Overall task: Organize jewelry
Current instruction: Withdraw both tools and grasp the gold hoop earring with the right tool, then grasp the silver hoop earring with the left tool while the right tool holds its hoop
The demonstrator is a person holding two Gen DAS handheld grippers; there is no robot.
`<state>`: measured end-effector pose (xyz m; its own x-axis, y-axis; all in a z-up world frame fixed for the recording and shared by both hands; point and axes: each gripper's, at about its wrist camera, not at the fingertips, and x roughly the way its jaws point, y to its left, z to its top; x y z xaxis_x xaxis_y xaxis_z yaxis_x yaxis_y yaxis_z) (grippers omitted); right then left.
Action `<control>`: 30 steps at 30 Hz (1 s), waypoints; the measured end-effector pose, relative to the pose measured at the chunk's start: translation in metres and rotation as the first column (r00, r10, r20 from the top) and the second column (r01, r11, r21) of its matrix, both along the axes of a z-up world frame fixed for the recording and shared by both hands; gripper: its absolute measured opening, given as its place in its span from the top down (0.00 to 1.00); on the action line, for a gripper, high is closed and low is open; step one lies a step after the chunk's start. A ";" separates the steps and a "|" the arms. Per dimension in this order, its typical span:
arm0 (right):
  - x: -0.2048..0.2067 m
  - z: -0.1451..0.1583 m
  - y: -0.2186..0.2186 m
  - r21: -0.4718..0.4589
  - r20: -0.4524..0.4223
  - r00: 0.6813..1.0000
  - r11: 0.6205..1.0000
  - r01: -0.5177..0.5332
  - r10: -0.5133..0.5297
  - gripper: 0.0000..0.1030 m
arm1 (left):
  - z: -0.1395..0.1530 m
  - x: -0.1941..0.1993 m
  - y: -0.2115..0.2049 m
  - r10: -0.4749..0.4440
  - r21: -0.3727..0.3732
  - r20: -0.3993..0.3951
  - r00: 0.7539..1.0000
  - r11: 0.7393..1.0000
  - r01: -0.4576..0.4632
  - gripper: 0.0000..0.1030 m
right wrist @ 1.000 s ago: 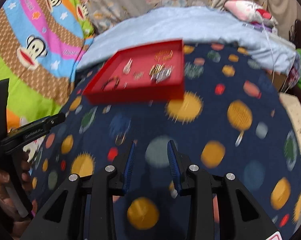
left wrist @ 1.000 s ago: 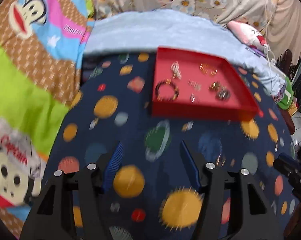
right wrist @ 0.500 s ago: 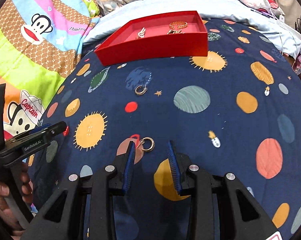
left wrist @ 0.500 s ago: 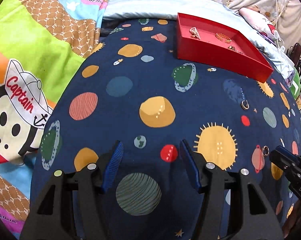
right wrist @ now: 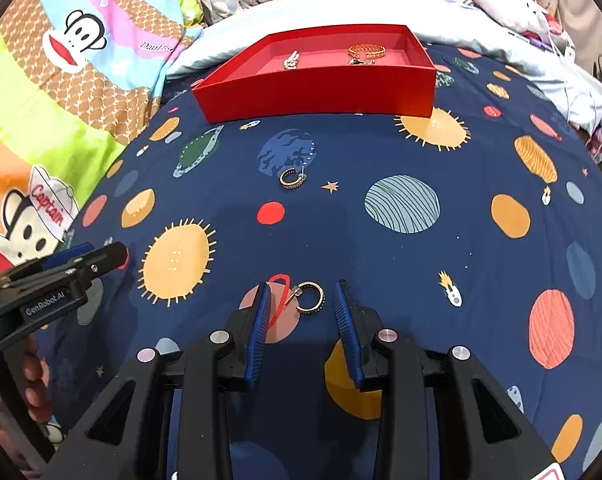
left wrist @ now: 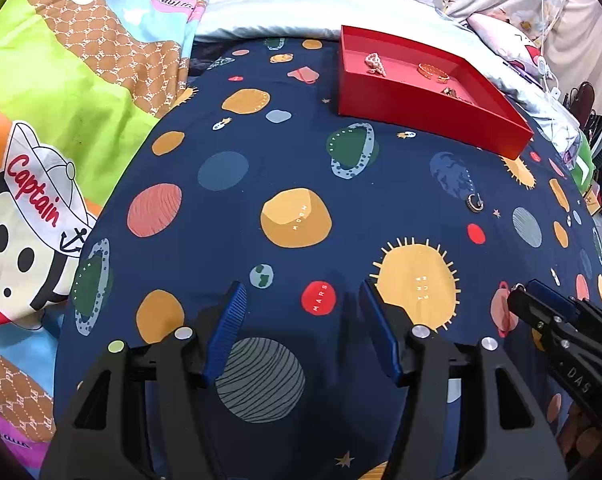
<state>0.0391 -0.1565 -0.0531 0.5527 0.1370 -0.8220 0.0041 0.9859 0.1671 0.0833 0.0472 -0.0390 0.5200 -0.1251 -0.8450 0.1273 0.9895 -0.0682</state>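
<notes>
Right wrist: ribbed blue jaws flank metal hoop earring (right wrist: 310, 297).

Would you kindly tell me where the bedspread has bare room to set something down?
Free: between the red tray and far hoop earring, and right of it. Crowded: between the right gripper fingers, around the near earring.

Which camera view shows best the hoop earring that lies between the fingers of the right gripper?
The right wrist view: the near hoop earring lies plainly on the bedsheet between the open fingers of the right gripper. In the left wrist view, that gripper's tip hides the earring.
</notes>
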 end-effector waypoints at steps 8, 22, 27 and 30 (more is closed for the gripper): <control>-0.002 -0.001 -0.002 -0.038 0.009 1.000 0.999 0.000 0.000 0.82 | 0.000 0.000 -0.006 -0.011 -0.004 -0.002 1.000 1.000 0.011 0.45; -0.008 0.015 -0.021 0.005 0.036 0.999 0.999 0.034 -0.035 0.82 | 0.010 0.013 -0.045 -0.082 -0.028 0.016 0.996 0.996 0.083 0.38; -0.008 0.021 -0.037 0.017 0.035 0.997 0.998 0.067 -0.067 0.82 | 0.008 0.027 -0.086 -0.154 -0.028 0.029 0.988 0.988 0.155 0.38; -0.008 0.020 -0.048 0.044 0.021 0.996 0.995 0.088 -0.089 0.82 | 0.002 0.037 -0.108 -0.183 -0.023 0.030 0.983 0.983 0.184 0.38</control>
<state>0.0310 -0.2045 -0.0333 0.5825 0.1215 -0.8037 0.0866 0.9738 0.2101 0.1204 -0.0608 -0.0367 0.5093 -0.2423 -0.8258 0.3089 0.9471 -0.0874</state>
